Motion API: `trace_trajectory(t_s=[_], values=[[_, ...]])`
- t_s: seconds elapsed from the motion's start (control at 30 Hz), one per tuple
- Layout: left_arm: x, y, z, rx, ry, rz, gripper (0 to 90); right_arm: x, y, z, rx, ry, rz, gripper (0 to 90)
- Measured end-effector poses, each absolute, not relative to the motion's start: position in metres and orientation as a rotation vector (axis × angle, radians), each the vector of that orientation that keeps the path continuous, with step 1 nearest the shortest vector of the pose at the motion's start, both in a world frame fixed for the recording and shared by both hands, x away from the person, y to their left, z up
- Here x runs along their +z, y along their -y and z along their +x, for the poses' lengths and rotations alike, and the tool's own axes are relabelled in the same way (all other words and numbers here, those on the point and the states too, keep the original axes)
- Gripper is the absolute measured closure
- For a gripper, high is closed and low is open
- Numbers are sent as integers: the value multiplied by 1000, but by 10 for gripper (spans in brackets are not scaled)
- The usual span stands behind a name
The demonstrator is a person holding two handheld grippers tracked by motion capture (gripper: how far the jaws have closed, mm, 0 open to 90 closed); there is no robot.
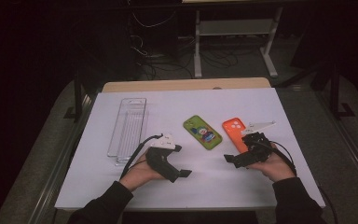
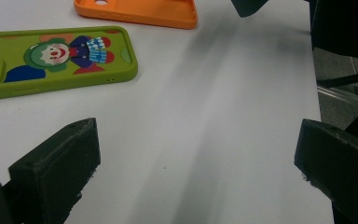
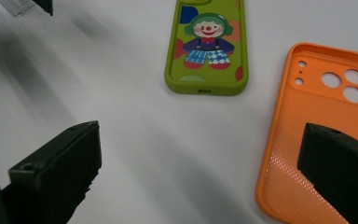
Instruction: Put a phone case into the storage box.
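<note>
— Grippers first: how do we hold them?
— Our left gripper (image 1: 182, 161) and right gripper (image 1: 230, 157) both have jaws spread wide, holding nothing, low over the table (image 1: 279, 112).
— Cases?
— We see the orange case (image 3: 307, 140) lying inside-up just under our right gripper, the green case (image 1: 202, 132) beside it, between both grippers. Farther left lies a clear tray (image 1: 127, 130).

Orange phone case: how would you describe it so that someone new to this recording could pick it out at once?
On the white table, look to the right half, just ahead of the right tool. There lies the orange rubbery phone case, hollow side up, with round camera holes at its far end. Its neighbour, the green phone case, is turned over and bears a cartoon clown, while the clear plastic tray stands far left.
</note>
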State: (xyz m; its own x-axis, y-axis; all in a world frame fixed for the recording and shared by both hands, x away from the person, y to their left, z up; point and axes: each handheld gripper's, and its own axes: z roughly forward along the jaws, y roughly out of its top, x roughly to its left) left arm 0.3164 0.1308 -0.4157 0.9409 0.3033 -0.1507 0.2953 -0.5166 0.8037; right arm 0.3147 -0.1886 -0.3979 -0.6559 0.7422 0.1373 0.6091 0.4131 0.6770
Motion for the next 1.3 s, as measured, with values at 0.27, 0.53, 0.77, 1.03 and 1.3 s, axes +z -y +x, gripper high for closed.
trace_trajectory(t_s=[0.27,0.53,0.77,1.03,1.3], values=[[-416,-130,317,5,-430,2140,0,-394,193,325,1065,-2452,1253,0],[-416,-130,317,9,-419,2150,0,-384,195,334,1054,-2422,1281,0],[-416,-131,317,6,-423,2149,0,-380,198,345,1041,-2392,1311,0],[-417,-129,316,-9,-443,2130,0,-376,201,360,1025,-2319,1373,0],[-417,-129,316,-10,-442,2131,0,-375,203,380,939,-2271,1438,0]])
